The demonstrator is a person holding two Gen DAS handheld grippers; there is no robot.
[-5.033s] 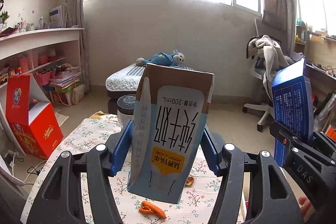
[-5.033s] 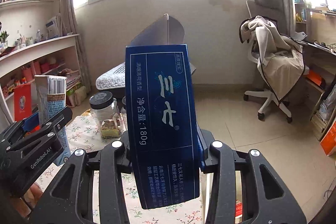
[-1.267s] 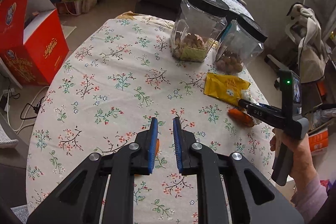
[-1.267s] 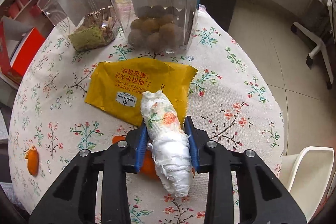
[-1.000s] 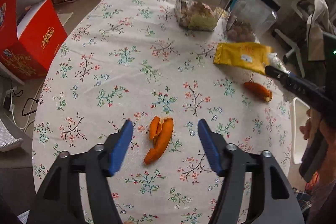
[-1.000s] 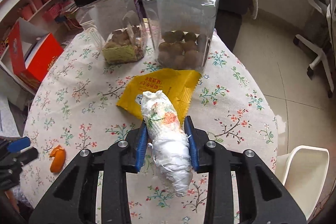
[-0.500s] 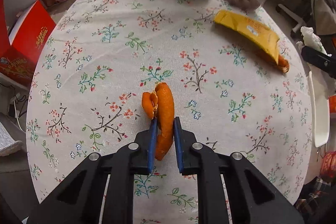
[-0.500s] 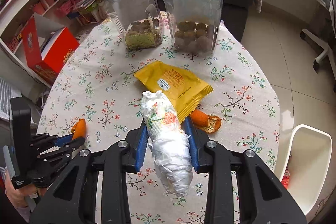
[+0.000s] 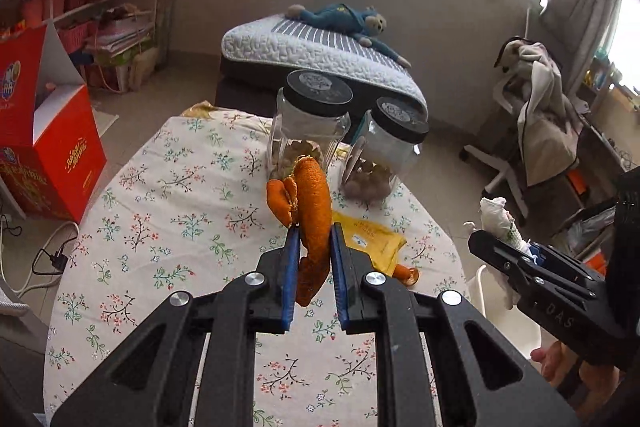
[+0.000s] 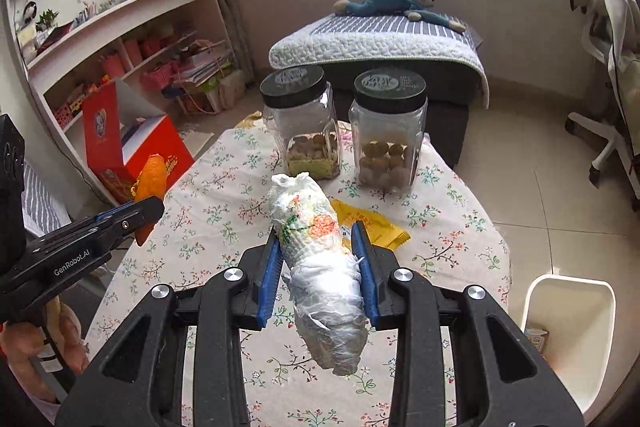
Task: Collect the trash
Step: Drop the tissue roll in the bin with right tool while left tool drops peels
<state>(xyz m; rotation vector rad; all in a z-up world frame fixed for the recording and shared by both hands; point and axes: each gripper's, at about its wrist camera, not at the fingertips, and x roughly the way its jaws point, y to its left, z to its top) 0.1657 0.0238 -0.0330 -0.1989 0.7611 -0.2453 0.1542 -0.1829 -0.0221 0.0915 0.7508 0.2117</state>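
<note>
My left gripper [image 9: 314, 233] is shut on an orange peel [image 9: 312, 203] and holds it lifted above the floral table [image 9: 176, 211]. It also shows in the right wrist view [image 10: 150, 183]. My right gripper [image 10: 318, 237] is shut on a white crumpled plastic wad [image 10: 320, 251], held above the table; the wad also shows in the left wrist view [image 9: 498, 215]. A yellow wrapper [image 10: 374, 223] lies on the table beyond the wad. A second orange peel [image 9: 406, 273] lies beside the wrapper. A white trash bin [image 10: 568, 327] stands on the floor off the table's right edge.
Two clear jars with black lids [image 10: 302, 125] [image 10: 388, 131] stand at the table's far side. A red box [image 9: 44, 147] stands on the floor to the left. A bed with a blue toy [image 10: 380, 39], shelves [image 10: 120, 27] and an office chair [image 9: 532, 123] lie beyond.
My left gripper has lifted the orange peel off the table and tilted up. My right gripper has pulled back and up with the plastic wad.
</note>
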